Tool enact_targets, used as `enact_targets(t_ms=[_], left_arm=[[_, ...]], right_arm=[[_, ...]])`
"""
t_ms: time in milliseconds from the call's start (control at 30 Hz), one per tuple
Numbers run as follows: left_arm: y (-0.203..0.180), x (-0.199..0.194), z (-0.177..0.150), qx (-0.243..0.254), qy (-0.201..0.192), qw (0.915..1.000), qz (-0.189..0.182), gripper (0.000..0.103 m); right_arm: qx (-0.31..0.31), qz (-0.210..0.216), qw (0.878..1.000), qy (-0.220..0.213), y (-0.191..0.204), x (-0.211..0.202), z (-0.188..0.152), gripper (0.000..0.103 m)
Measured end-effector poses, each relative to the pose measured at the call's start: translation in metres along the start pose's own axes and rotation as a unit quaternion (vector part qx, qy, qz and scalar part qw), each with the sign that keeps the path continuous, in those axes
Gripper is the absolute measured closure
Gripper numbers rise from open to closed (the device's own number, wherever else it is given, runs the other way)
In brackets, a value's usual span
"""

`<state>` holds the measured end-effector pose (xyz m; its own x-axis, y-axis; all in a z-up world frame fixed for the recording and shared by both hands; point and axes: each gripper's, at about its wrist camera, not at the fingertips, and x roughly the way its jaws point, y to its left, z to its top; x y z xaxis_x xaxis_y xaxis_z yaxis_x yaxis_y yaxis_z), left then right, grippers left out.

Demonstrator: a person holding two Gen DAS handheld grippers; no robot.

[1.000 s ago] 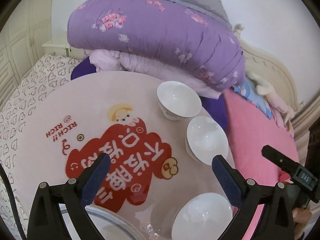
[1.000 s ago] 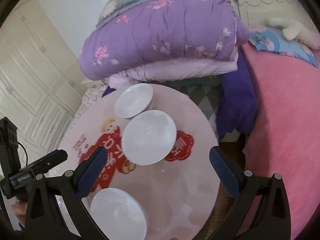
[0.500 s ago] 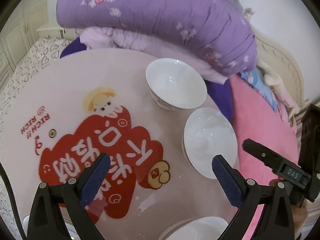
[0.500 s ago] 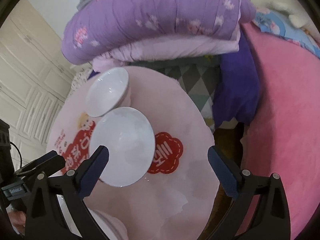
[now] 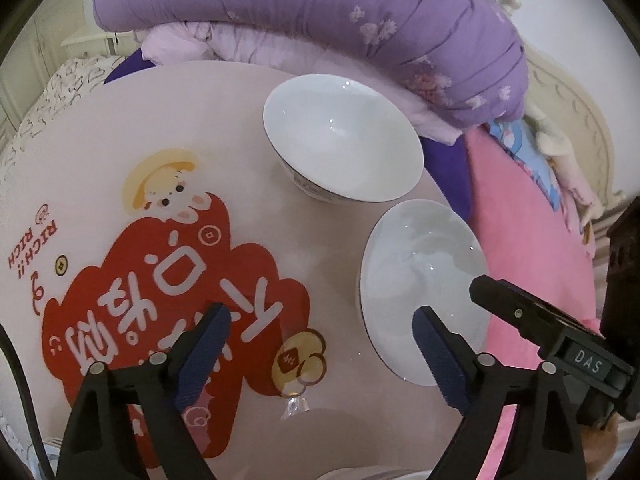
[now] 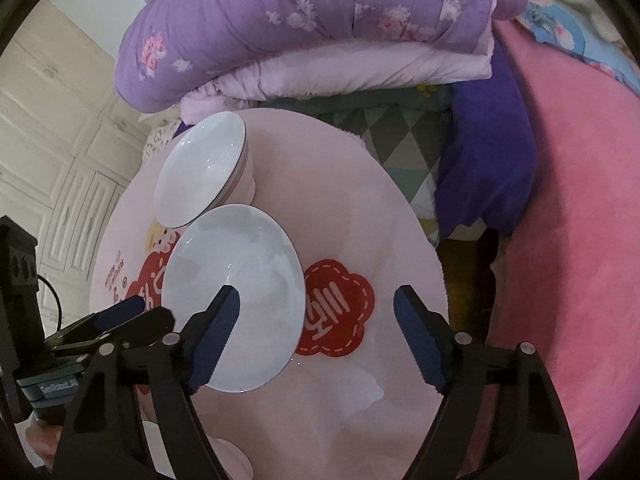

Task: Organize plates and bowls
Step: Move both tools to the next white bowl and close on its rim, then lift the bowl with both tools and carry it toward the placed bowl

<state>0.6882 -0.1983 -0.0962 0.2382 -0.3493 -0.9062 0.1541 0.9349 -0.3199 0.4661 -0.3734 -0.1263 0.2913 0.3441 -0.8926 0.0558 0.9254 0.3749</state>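
Two white bowls stand on the round pink table [image 5: 120, 128]. The far bowl [image 5: 344, 144] is near the table's back edge; it also shows in the right wrist view [image 6: 200, 172]. The near bowl [image 5: 420, 288] sits at the right edge, and shows in the right wrist view [image 6: 240, 292]. My left gripper [image 5: 320, 328] is open and empty, its right finger over the near bowl's rim. My right gripper [image 6: 316, 312] is open and empty, its left finger over the same bowl. A white rim shows at the bottom edge [image 5: 352, 474].
A pile of purple quilts [image 5: 320, 12] lies behind the table. A pink bed cover [image 6: 580, 240] lies to the right, with a dark gap [image 6: 468, 264] between it and the table. White cupboard doors [image 6: 52, 140] stand on the left.
Both grippers have moved forward and lower toward the two far bowls. The third bowl and the plate nearest me have slid almost out of both views.
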Motion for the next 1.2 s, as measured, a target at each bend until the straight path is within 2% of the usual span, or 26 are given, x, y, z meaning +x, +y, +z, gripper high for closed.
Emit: enact_targets(t_ms=[167,233,400,500,600,667,833,1200], left_arm=[[-0.003,0.015,0.008,-0.004,0.010,0.9999,-0.004,0.029],[-0.003,0.018,0.008,-0.006,0.015,0.9998,-0.009,0.036],[-0.005,0.030,0.012,-0.009,0.035,0.9990,-0.026,0.059],[-0.003,0.036,0.015,-0.018,0.046,0.9981,-0.038,0.081],[-0.002,0.039,0.019,-0.023,0.047,0.9975,-0.046,0.086],[-0.002,0.040,0.019,-0.024,0.047,0.9972,-0.052,0.094],[-0.007,0.043,0.019,-0.024,0.040,0.9979,-0.046,0.095],[-0.007,0.026,0.006,-0.025,0.033,0.9980,-0.047,0.096]], right_arm=[[0.000,0.004,1.000,0.012,0.002,0.007,0.002,0.036],[0.002,0.006,1.000,0.015,0.002,0.010,0.003,0.044],[0.002,0.013,1.000,0.023,0.005,0.014,0.003,0.064],[0.001,0.015,1.000,0.027,0.007,0.016,0.001,0.075],[0.002,0.016,0.999,0.027,0.008,0.017,-0.001,0.087],[0.002,0.014,1.000,0.024,0.008,0.016,-0.001,0.090],[0.006,0.008,1.000,0.018,0.007,0.013,-0.004,0.095],[0.009,0.005,1.000,0.011,0.014,0.002,-0.008,0.095]])
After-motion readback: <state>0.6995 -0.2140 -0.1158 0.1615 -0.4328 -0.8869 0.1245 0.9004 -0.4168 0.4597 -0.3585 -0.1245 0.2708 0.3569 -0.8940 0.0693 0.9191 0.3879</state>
